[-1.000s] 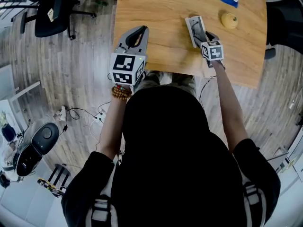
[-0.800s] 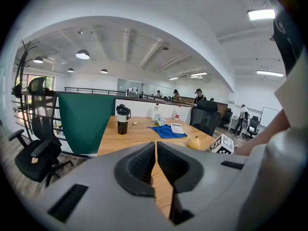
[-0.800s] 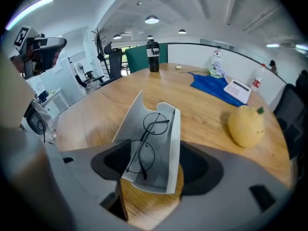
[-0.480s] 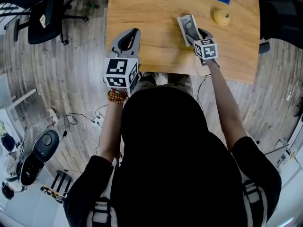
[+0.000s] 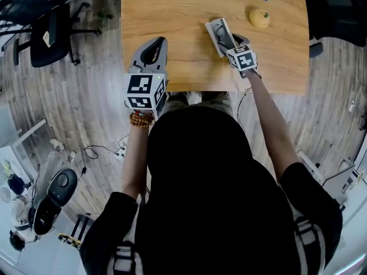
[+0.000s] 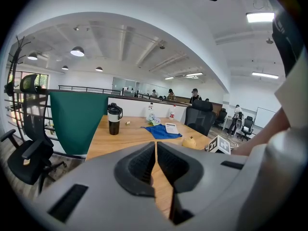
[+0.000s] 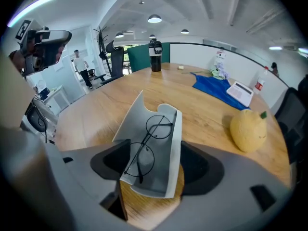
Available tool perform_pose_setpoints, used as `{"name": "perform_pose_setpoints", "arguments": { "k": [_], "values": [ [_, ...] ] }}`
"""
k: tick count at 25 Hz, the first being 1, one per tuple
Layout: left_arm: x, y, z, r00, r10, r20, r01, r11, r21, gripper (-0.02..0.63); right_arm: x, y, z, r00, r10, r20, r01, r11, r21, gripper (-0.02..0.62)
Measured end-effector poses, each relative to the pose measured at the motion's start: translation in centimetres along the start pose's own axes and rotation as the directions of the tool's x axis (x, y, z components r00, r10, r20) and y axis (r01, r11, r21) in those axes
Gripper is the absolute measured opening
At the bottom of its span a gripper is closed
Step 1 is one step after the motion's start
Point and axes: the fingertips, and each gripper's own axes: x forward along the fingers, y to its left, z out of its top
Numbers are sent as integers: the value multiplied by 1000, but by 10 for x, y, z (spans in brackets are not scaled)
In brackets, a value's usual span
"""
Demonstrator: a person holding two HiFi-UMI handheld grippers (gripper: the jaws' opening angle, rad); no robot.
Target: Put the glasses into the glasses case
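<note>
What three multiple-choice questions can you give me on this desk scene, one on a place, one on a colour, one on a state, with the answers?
1. Where do the glasses lie?
A: on the blue cloth
B: in the open grey case
C: beside the tumbler

2. What colour is the fruit?
A: red
B: green
C: yellow

3. How do the left gripper jaws stand?
A: together, empty
B: wide apart
C: clamped on the case

Answers: B, the right gripper view shows them lying inside the case. C, its skin is plainly yellow. A, the left gripper view shows the pads meeting with nothing between them.
</note>
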Motion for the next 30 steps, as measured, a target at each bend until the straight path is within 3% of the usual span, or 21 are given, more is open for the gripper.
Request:
{"name": "perform_pose_setpoints", "arguments": {
  "k": [9,15,20,30],
  "values": [
    [8,-11,-2,1000,-26,-13,26,1000,8,32,-13,-21,-11,998,-55,-13,55,998,-25,310],
    [12,-15,-2,999,-37,-16,37,999,17,31,-23,-16,-7,998,-32,54,30,999,26,319],
    [12,-20,-2,999,-43,-20,44,999,24,31,-12,-8,-19,998,-49,-25,48,997,-61,337],
    [9,-22,-2,999,-34,-24,35,999,31,32,-15,-31,1,997,-70,45,68,996,58,312]
  ]
}}
